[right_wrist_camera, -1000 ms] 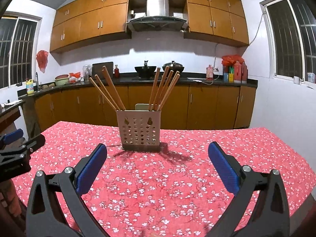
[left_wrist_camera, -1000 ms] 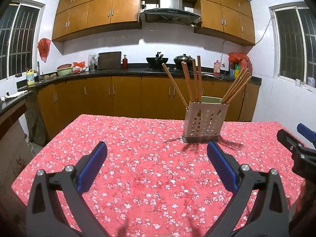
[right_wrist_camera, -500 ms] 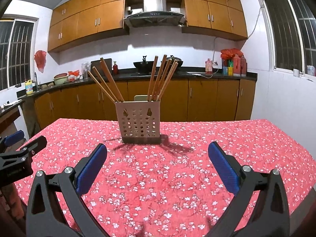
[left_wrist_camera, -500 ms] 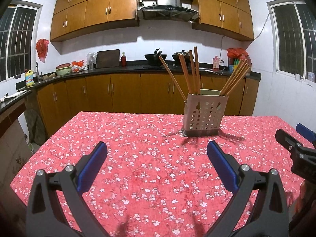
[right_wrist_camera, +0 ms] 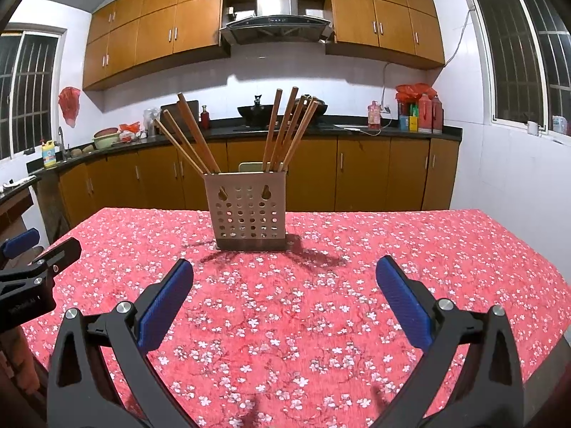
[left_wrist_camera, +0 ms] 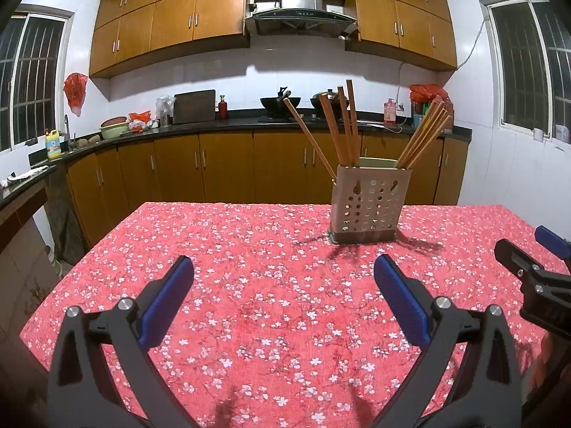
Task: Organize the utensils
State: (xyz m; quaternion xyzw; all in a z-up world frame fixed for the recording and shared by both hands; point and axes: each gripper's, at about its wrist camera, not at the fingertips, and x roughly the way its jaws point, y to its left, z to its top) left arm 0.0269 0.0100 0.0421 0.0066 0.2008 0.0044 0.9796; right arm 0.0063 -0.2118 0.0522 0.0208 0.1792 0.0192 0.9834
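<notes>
A beige perforated utensil holder (left_wrist_camera: 369, 205) stands on the red floral tablecloth (left_wrist_camera: 271, 285), with several wooden chopsticks (left_wrist_camera: 342, 125) leaning out of it. It also shows in the right wrist view (right_wrist_camera: 249, 210) with its chopsticks (right_wrist_camera: 285, 128). My left gripper (left_wrist_camera: 283, 285) is open and empty, above the cloth, short of the holder and to its left. My right gripper (right_wrist_camera: 284, 285) is open and empty, facing the holder. The right gripper also shows at the left wrist view's right edge (left_wrist_camera: 535, 274); the left gripper shows at the right wrist view's left edge (right_wrist_camera: 32, 271).
The table's left edge (left_wrist_camera: 71, 278) and far edge drop to the floor. Behind stand brown cabinets and a dark counter (left_wrist_camera: 249, 123) with a wok, bottles and a cutting board. A chair back (right_wrist_camera: 249, 167) shows just behind the holder.
Both cameras have tilted or drawn back slightly: the holder sits a little higher in both views. Both grippers stay open and empty.
</notes>
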